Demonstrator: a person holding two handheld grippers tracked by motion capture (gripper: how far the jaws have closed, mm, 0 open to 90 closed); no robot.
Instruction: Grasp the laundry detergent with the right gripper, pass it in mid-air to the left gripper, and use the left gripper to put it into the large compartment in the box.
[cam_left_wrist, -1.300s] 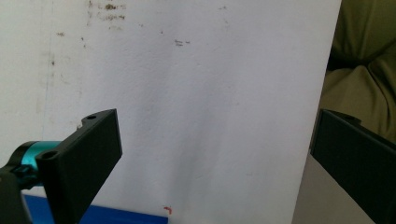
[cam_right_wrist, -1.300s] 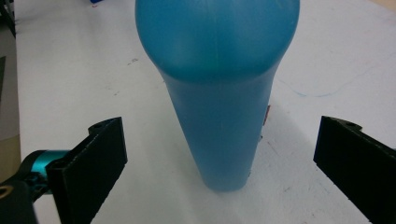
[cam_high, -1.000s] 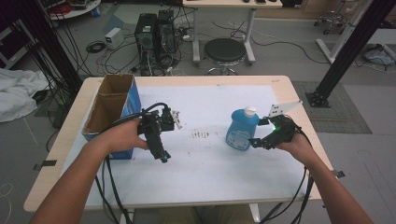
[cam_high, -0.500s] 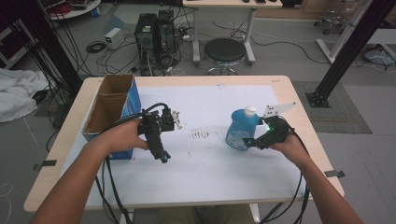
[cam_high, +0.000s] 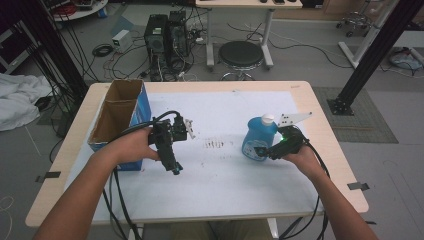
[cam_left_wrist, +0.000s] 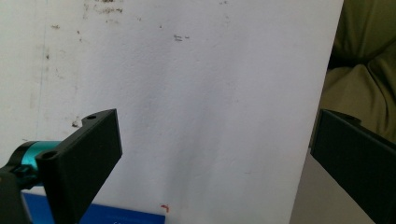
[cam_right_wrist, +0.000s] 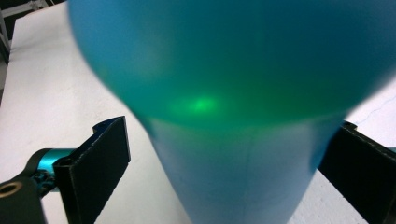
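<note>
The blue bottle (cam_high: 258, 139) stands upright on the white mat (cam_high: 235, 175), well right of the cardboard box (cam_high: 119, 120). The right gripper (cam_high: 266, 150) is at the bottle's side away from the box, its jaws spread wide around the bottle's body with a gap showing at the left jaw, not clamped. The left gripper (cam_high: 173, 167) hangs just beside the box, jaws wide apart, holding nothing

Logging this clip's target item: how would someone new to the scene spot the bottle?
On the white mat covering the wooden table, look right of centre, just ahead of the right gripper. The bottle stands upright there, its body between the open jaws. It is the one blue, white-capped container; the blue box stands far left.
</note>
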